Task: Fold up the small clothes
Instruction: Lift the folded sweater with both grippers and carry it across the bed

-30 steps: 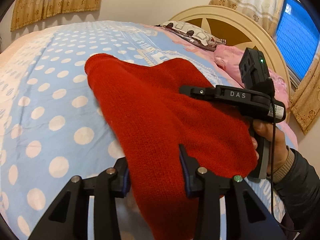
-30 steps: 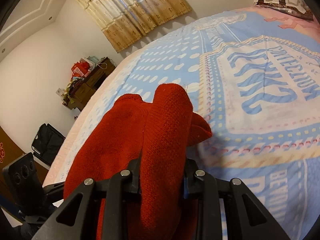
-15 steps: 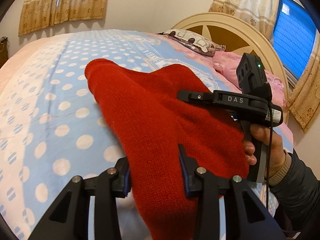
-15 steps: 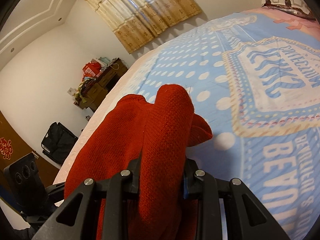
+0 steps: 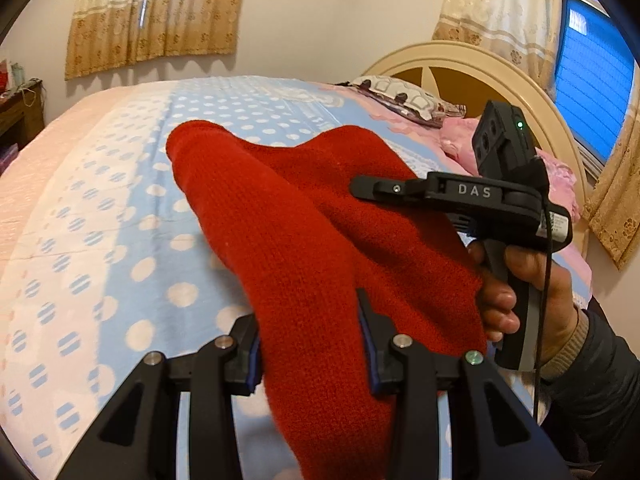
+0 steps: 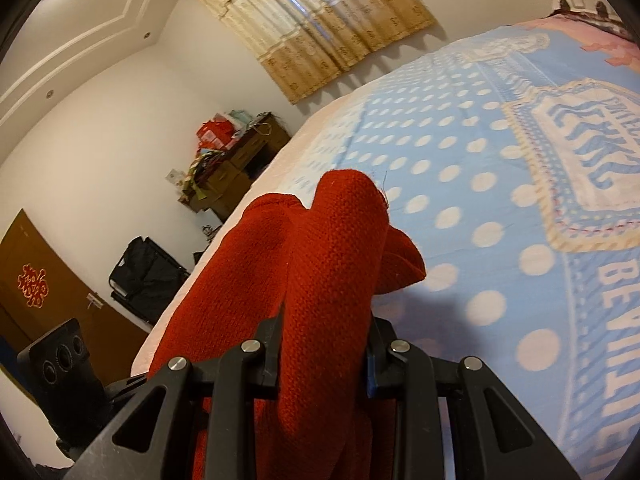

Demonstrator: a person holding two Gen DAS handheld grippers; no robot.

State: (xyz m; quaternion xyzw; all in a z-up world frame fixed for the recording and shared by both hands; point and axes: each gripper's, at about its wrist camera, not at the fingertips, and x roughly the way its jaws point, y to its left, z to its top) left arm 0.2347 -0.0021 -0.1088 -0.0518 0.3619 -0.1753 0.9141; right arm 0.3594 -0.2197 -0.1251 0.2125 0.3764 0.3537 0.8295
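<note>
Red knitted garment [image 5: 304,240] hangs lifted above the bed [image 5: 100,216], stretched between the two tools, its far folded end drooping toward the polka-dot blue bedspread [image 6: 480,184] near the middle of the bed. The left hand-held gripper [image 5: 310,344] is clamped on a bunched strip of the knit, its jaws pressed into the fabric on both sides. The right hand-held gripper [image 6: 322,350] likewise pinches a thick fold of the same garment, jaws closed against it. In the left wrist view the right tool, marked DAS, shows from the side with the person's right hand [image 5: 532,292] wrapped around its handle, just beside the garment's edge. A cream headboard [image 5: 480,68] and a patterned pillow [image 5: 404,94] lie at the far end of the bed.
</note>
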